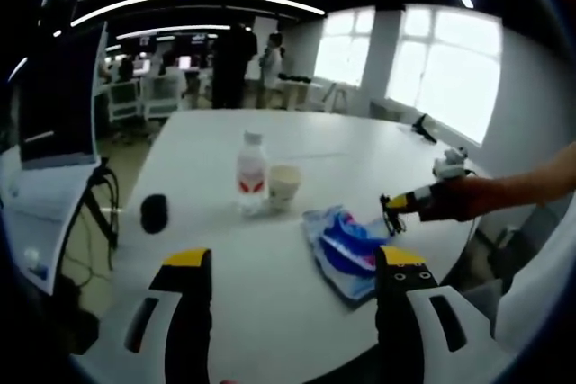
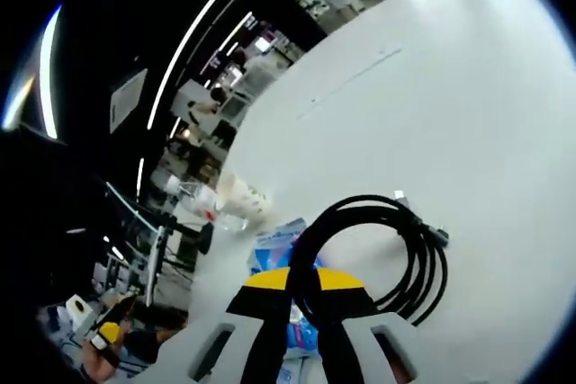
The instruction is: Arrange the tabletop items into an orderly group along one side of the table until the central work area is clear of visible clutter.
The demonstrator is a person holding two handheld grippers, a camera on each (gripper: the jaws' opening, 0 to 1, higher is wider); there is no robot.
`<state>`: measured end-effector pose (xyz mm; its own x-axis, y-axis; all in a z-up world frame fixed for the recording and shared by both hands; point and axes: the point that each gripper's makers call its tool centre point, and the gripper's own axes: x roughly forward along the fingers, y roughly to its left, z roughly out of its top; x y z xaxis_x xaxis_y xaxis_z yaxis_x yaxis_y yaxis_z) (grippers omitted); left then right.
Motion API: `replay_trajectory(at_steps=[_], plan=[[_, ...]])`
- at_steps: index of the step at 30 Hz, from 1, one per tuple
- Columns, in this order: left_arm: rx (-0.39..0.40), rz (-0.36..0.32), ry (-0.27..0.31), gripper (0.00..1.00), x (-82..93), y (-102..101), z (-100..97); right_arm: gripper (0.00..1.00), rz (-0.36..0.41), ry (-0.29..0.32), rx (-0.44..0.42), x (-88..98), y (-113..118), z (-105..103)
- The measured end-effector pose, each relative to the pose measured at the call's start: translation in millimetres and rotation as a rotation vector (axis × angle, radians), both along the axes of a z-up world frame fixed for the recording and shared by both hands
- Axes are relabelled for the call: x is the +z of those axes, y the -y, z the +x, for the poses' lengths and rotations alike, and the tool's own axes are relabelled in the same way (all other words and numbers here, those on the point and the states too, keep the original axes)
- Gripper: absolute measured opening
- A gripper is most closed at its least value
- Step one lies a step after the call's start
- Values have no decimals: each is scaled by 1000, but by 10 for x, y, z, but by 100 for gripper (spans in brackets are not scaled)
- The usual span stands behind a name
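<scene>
My left gripper (image 1: 295, 263) is open above the near part of the white table (image 1: 216, 312), with nothing between its jaws. Ahead of it stand a clear water bottle (image 1: 251, 173) with a red label and a paper cup (image 1: 283, 186), side by side. A small black round object (image 1: 154, 213) lies to their left and a blue packet (image 1: 346, 249) to their right. My right gripper (image 1: 396, 203) comes in from the right above the packet. In the right gripper view it (image 2: 306, 283) is shut on a coiled black cable (image 2: 409, 254), with the bottle (image 2: 193, 195), cup (image 2: 247, 200) and packet (image 2: 274, 245) beyond.
A white item (image 1: 450, 165) and a dark item (image 1: 423, 128) sit near the table's far right edge. A monitor (image 1: 54, 105) and hanging cables (image 1: 103, 209) are off the left side. People stand by desks at the back (image 1: 234, 65). Bare table (image 2: 450, 96) stretches wide.
</scene>
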<state>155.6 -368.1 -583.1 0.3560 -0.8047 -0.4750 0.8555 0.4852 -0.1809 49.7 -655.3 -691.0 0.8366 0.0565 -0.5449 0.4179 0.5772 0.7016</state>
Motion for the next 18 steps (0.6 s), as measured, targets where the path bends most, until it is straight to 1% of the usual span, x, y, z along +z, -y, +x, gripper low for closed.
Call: replay_trajectory(at_steps=[7, 18], plan=[[-7, -10, 2, 75, 25, 47, -12, 6, 1, 0, -32, 40, 108, -135], [-13, -7, -2, 74, 10, 37, -33, 5, -21, 5, -78, 128, 411, -270]])
